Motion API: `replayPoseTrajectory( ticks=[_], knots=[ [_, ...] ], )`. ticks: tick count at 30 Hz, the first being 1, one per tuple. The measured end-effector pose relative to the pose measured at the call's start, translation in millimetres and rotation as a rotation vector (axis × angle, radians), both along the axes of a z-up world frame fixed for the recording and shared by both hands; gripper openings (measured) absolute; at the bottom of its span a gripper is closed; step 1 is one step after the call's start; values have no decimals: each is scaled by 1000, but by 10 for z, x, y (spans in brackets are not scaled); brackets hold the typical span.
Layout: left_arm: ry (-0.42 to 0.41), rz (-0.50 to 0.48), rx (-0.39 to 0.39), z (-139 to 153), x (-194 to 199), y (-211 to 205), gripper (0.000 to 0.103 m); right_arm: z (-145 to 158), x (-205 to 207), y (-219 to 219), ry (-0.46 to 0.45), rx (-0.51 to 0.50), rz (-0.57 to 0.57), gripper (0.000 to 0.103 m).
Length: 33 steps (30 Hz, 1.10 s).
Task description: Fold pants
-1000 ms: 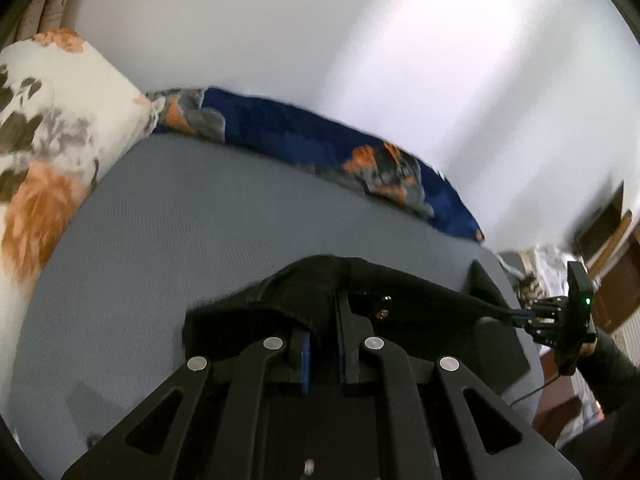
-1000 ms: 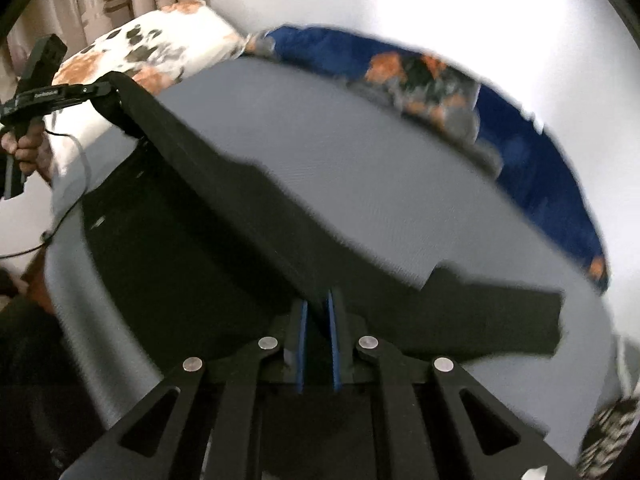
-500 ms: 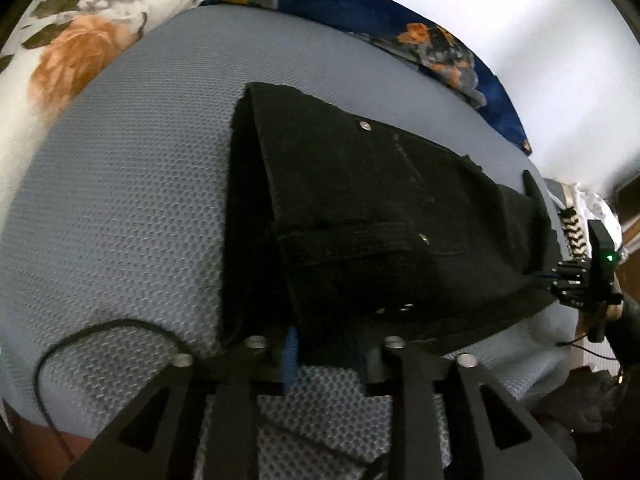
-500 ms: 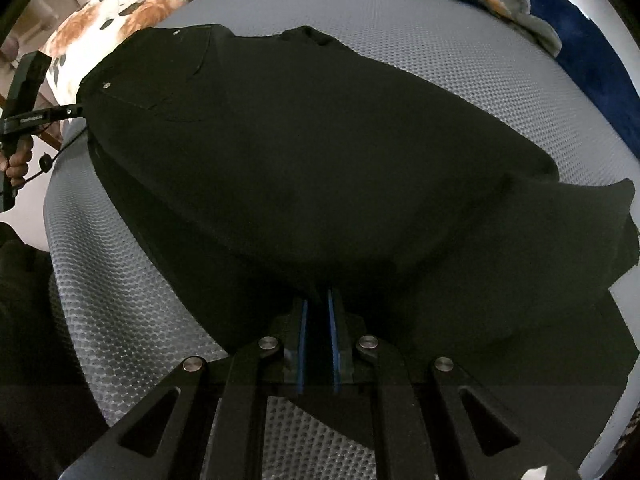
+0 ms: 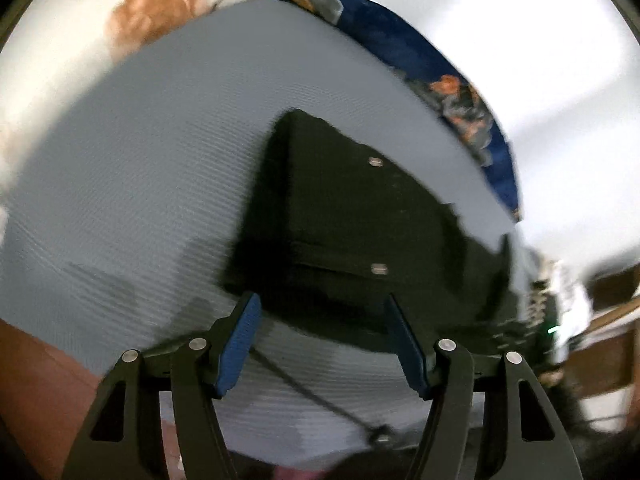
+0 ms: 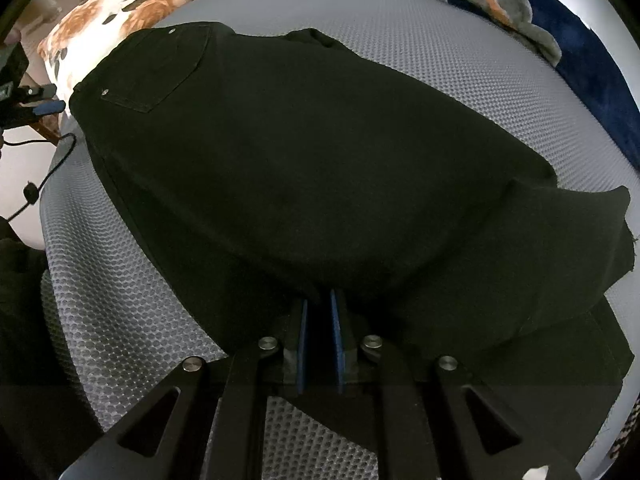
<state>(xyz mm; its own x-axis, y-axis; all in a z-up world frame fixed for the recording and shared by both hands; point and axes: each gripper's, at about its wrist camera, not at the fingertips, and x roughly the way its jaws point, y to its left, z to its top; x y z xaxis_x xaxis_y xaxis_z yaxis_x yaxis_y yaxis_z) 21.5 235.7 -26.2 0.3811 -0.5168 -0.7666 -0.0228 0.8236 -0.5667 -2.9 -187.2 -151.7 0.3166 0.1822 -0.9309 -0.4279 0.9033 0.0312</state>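
while left gripper (image 5: pixel 322 322) opens empty, right gripper (image 6: pixel 318 312) pinches pants (image 6: pixel 300 152).

You are in a home bedroom: the grey mesh-textured mattress (image 6: pixel 460 80) has a floral pillow (image 6: pixel 120 12) at its head and a blue floral blanket (image 5: pixel 404 56) along its far edge.
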Motion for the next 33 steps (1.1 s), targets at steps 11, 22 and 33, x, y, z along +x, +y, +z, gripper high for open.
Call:
replayPoseTrajectory(
  ticks=[11, 22, 33],
  knots=[
    [30, 107, -21, -92, 261, -132, 18, 144, -182, -40, -26, 50, -43, 10],
    [-38, -127, 253, 51, 428, -316, 16, -18, -405, 88, 83, 100, -18, 9],
    [-120, -251, 625, -22, 269, -711, 39, -89, -325, 20, 115, 133, -65, 15]
  ],
)
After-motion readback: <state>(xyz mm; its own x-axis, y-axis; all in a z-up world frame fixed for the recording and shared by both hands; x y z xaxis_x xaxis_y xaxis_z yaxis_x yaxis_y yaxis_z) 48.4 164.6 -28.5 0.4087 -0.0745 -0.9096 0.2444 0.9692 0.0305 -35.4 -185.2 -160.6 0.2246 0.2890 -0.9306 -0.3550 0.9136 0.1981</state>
